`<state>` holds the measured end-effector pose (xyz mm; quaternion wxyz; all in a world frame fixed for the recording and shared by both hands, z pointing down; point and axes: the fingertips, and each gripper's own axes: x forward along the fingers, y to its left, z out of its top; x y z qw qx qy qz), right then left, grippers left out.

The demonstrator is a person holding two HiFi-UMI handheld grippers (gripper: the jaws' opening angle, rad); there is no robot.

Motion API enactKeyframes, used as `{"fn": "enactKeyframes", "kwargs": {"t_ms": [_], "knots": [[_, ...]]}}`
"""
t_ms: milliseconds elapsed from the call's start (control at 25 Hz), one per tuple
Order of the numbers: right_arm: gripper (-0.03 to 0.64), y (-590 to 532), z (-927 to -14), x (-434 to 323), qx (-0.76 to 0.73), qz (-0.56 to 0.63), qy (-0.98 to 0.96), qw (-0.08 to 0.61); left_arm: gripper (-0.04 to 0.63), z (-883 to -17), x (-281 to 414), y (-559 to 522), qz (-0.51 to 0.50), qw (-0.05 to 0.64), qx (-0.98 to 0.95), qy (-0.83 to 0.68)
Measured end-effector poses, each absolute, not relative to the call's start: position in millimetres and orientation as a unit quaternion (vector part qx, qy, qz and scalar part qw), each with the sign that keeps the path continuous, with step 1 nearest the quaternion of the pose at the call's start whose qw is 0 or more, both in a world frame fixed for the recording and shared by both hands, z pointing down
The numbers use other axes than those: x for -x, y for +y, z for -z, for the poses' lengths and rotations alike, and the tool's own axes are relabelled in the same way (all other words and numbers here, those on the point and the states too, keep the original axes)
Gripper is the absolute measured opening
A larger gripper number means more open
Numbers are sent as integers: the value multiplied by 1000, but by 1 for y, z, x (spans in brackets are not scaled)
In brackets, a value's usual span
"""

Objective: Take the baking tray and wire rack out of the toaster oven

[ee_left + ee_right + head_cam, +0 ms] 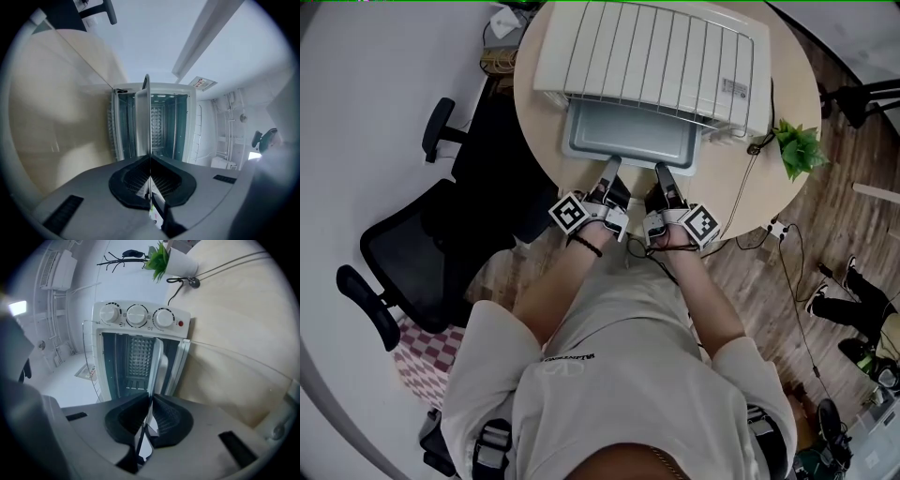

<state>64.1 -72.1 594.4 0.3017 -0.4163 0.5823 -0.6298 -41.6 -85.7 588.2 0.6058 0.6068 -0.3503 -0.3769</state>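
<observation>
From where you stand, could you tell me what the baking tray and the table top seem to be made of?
The baking tray looks like metal: dull grey, thin raised rim, soft sheen. The table top is probably wood or laminate: light tan, matte; which, I cannot tell.

Lighting even, cool, diffuse; shadows soft. Toaster oven interior dim. Gripper views: heavy fisheye distortion, dark vignetted corners.

Round pale wooden table and what surrounds it
A small green leafy plant sits at the table's edge. A black office chair with armrests stands beside the table, and a pink-and-white checked mat lies near the chair. A brown wood-plank floor spreads on the opposite side.
</observation>
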Motion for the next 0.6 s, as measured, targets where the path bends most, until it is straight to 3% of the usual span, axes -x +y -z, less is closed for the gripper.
{"fn": "enactKeyframes", "kwargs": {"t_ms": [600], "knots": [[29, -18, -569, -57, 388, 643, 600, 275, 5, -562, 47, -32, 351, 595, -633, -349]]}}
